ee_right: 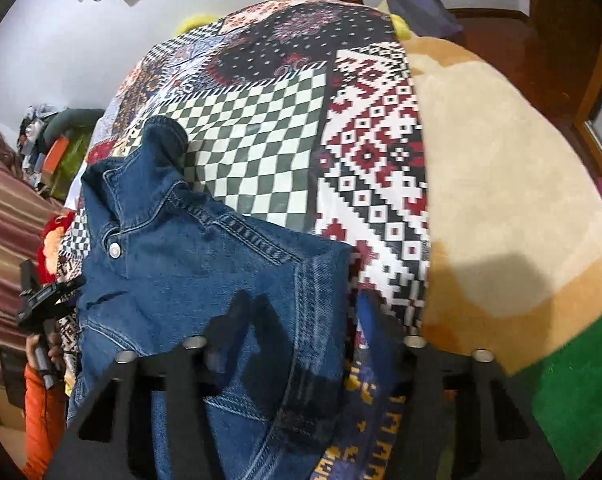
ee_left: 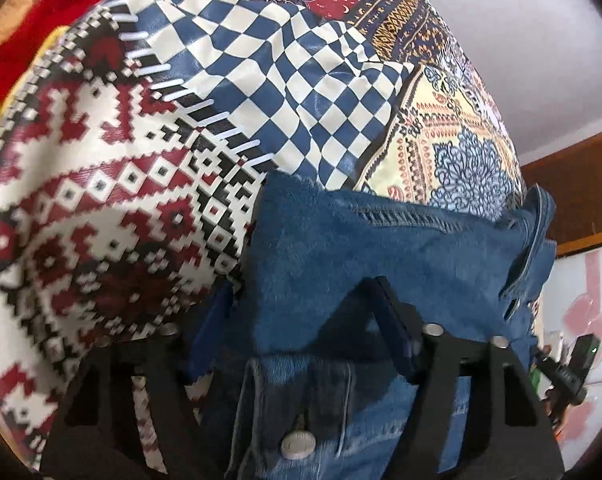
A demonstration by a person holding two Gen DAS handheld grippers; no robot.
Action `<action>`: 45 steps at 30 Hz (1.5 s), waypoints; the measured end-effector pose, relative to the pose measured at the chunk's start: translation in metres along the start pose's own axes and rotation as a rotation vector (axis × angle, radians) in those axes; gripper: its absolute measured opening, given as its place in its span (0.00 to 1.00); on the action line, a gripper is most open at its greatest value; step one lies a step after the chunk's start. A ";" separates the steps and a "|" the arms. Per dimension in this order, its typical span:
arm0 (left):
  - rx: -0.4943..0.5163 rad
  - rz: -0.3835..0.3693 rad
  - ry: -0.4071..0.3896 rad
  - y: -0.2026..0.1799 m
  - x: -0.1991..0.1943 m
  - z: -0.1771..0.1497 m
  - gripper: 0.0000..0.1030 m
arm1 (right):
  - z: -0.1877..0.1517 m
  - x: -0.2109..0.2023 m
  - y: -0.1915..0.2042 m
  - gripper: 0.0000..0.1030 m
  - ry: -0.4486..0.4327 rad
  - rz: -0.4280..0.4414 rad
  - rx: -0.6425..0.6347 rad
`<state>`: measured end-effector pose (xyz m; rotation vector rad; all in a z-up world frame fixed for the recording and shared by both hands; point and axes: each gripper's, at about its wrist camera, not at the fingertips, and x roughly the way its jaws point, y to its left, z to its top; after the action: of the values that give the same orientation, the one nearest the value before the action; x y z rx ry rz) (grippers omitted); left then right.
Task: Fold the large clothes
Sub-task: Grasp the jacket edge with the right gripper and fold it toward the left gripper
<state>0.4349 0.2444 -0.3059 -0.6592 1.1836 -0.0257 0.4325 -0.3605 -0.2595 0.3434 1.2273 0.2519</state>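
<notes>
A blue denim jacket [ee_left: 381, 248] lies on a patchwork bedspread [ee_left: 101, 184]. In the left wrist view its fleecy inside faces up and a fold of it passes between my left gripper's [ee_left: 301, 312] wide-apart fingers; a metal button [ee_left: 299, 444] shows low. In the right wrist view the jacket [ee_right: 189, 264] lies collar up with a button [ee_right: 114, 249], and its edge drapes between my right gripper's [ee_right: 305, 320] wide-apart fingers. Both grippers are open over the cloth. The left gripper also shows at the left edge of the right wrist view [ee_right: 45, 300].
A cream, orange and green plush blanket [ee_right: 501, 208] lies right of the jacket. Red and yellow plush [ee_left: 33, 28] sits at the bed's far left. A wooden bed frame [ee_left: 573, 184], white walls and a pile of clutter [ee_right: 53, 140] surround the bed.
</notes>
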 end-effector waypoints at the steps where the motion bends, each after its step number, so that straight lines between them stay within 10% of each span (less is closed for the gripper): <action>1: -0.007 0.012 -0.001 0.000 0.001 0.000 0.42 | 0.000 0.003 0.003 0.37 -0.004 -0.010 -0.018; 3: -0.002 0.027 -0.022 0.000 0.000 0.001 0.26 | -0.001 0.005 0.006 0.22 -0.005 -0.010 -0.048; 9: 0.121 0.217 -0.145 -0.022 -0.015 0.005 0.04 | 0.023 -0.001 0.021 0.15 -0.044 0.011 -0.105; 23: 0.184 0.398 -0.286 -0.026 -0.056 0.040 0.03 | 0.122 -0.021 0.144 0.15 -0.288 -0.101 -0.418; 33: 0.206 0.448 -0.265 -0.018 -0.031 0.043 0.04 | 0.129 0.071 0.094 0.15 -0.138 -0.223 -0.345; 45: 0.211 0.444 -0.205 -0.017 -0.026 0.034 0.15 | 0.123 0.074 0.092 0.18 -0.078 -0.267 -0.353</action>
<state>0.4589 0.2556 -0.2683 -0.1984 1.0883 0.2820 0.5726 -0.2629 -0.2516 -0.1159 1.1131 0.2172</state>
